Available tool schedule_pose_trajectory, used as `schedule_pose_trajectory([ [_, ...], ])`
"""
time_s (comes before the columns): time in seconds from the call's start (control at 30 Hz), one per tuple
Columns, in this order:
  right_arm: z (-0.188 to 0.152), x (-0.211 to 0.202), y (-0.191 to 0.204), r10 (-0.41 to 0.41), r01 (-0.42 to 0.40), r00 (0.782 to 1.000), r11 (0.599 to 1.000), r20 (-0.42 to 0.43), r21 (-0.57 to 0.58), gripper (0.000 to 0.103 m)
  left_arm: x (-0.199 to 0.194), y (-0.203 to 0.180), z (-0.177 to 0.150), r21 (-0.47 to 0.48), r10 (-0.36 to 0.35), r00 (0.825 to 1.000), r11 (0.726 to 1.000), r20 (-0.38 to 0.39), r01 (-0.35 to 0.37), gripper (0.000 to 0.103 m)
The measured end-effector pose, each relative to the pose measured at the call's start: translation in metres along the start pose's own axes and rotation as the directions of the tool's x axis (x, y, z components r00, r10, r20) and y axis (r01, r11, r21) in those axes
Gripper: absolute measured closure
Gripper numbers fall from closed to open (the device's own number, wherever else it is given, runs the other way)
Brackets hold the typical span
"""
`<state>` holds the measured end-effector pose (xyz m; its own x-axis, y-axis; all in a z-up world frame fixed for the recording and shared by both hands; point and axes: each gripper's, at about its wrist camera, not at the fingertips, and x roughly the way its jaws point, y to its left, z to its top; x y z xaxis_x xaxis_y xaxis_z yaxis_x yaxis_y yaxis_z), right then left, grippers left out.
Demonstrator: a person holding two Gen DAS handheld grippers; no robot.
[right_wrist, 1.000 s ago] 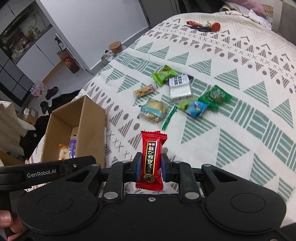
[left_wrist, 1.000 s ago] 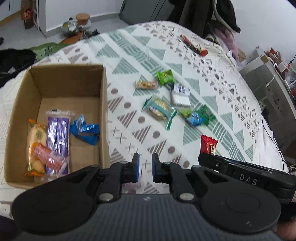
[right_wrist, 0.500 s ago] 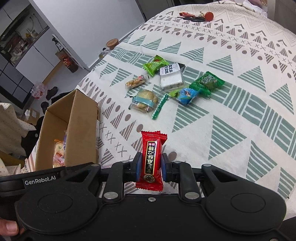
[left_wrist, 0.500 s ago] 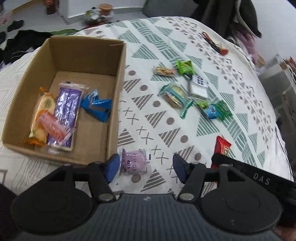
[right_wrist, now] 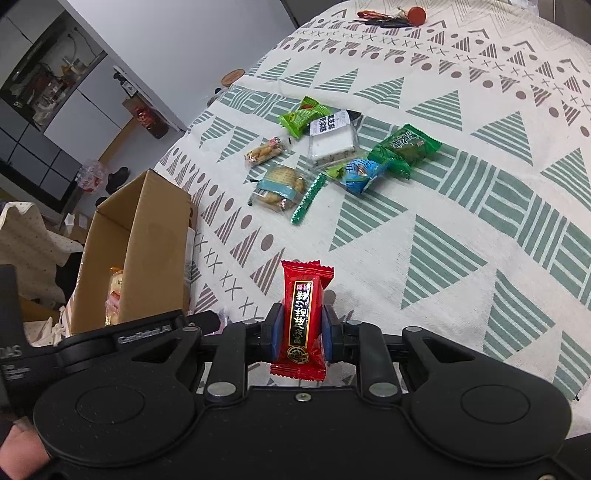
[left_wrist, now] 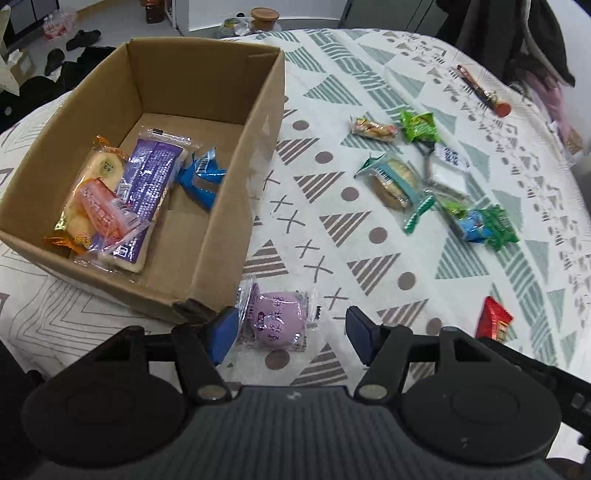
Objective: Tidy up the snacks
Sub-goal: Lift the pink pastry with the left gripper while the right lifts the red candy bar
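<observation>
Snack (right_wrist: 303, 325) (red) — in right claw (right_wrist: 302, 334)

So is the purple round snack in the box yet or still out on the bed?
Out. The purple snack lies on the bedspread beside the cardboard box, between the left gripper's open fingers.

A patterned bedspread (right_wrist: 461, 206) is covering the bed. Beyond it, grey floor (left_wrist: 110, 22) is showing, with shoes (left_wrist: 83, 36) lying about, and a white wall (right_wrist: 177, 40) is standing beside dark shelving (right_wrist: 40, 85).
</observation>
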<state>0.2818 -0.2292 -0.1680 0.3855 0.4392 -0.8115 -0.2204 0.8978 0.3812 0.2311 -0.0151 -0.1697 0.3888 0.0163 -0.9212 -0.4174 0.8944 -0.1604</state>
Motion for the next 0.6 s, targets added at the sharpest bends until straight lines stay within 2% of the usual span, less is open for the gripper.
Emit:
schedule_pose_trajectory([
  [0.33,-0.002,0.011,-0.020,0.013,-0.011,0.999,0.999,-0.034,0.032,0.082,0.030,-0.010,-0.004,0.007,0.102,0.995,0.995,-0.018,-0.102,0.044],
  [0.43,-0.002,0.014,-0.024,0.012,-0.010,0.999,0.999,-0.044,0.037,0.082,0.036,-0.008,-0.002,-0.011,0.118,0.993,0.993,-0.025,-0.118,0.053],
  [0.5,-0.002,0.016,-0.024,0.014,-0.013,0.999,0.999,-0.048,0.038,0.082,0.037,-0.007,-0.001,-0.021,0.130,0.991,0.991,-0.023,-0.130,0.069],
  [0.6,0.000,0.018,-0.022,0.020,-0.018,0.999,0.999,-0.050,0.037,0.082,0.033,-0.008,0.001,-0.008,0.135,0.991,0.991,-0.014,-0.135,0.075],
])
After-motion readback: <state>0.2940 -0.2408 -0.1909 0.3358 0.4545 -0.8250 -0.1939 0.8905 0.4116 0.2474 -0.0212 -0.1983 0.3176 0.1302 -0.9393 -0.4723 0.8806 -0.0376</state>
